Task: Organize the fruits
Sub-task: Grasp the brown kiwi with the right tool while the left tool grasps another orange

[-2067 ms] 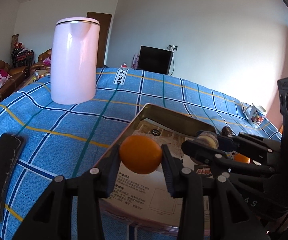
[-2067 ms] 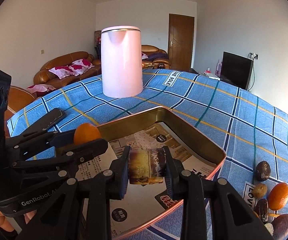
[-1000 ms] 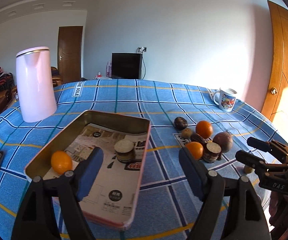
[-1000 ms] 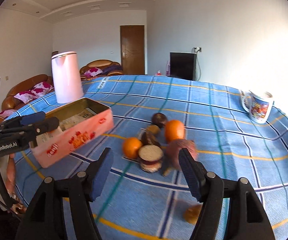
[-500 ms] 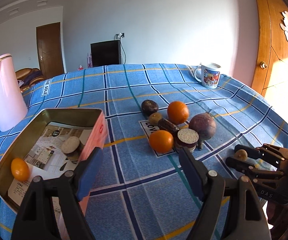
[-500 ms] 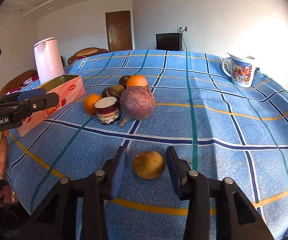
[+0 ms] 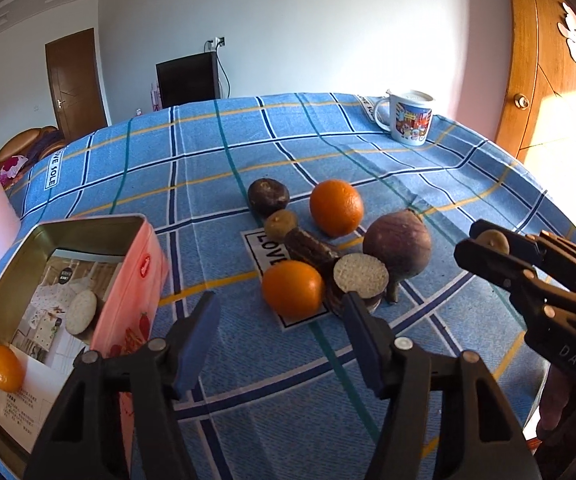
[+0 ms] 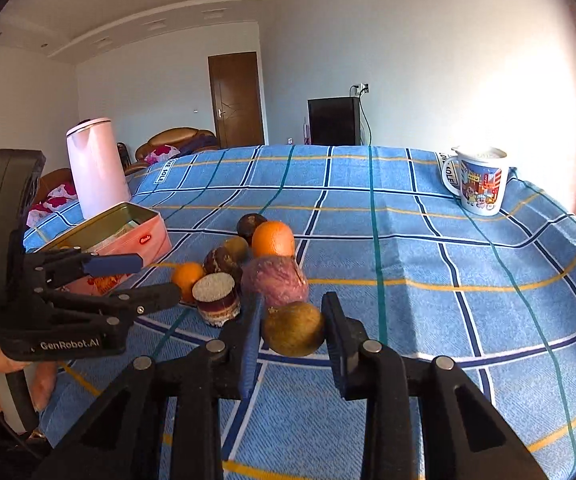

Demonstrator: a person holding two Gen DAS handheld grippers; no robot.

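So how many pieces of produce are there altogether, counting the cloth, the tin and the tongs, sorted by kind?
Round orange fruits: 3
Small olive-brown round fruits: 2
Cut chunks with pale faces: 2
Dark purple-brown round fruit: 1
Large purple bulbous root: 1
Dark brown oblong piece: 1
Total: 10

Home living room, likely: sofa (image 8: pixel 176 142), TV (image 8: pixel 333 121), kettle (image 8: pixel 94 168).

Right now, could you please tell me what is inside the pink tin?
Inside the pink tin, over printed paper, lie a small orange and a round pale-topped piece. The tin's near wall and the left tongs hide its lower corner.
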